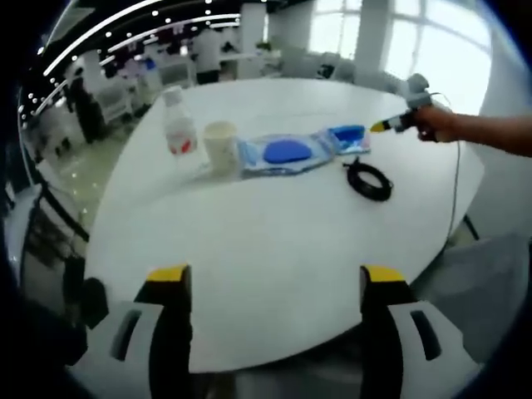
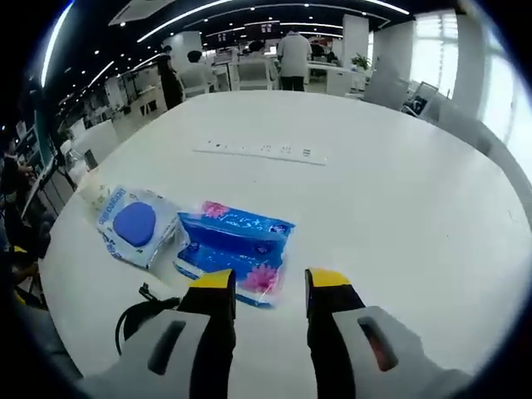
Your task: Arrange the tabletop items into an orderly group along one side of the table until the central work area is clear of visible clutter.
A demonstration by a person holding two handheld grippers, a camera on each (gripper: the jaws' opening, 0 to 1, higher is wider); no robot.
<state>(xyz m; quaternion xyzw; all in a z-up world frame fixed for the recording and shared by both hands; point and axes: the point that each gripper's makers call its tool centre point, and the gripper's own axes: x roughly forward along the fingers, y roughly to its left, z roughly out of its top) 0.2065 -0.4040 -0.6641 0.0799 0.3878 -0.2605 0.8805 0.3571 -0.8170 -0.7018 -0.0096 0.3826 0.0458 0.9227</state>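
- A clear plastic bottle [image 1: 179, 129] stands leftmost in the left gripper view, at the far edge of the white counter [image 1: 274, 249].
- A paper cup [image 1: 220, 145] stands just beside the bottle.
- Next comes a wipes pack [image 1: 283, 154] with a round blue lid, then a blue tissue pack [image 1: 347, 137]; the two appear to touch.
- A coiled black cable [image 1: 370, 180] lies near the packs, toward the middle.
- The left claw [image 1: 274, 278] hovers released, holding nothing.
- The right claw [image 2: 270, 283], jaws apart and empty, sits just before the tissue pack.
- Grouping looks mostly done; the cable and a white power strip [image 2: 262, 151] out on the counter remain.
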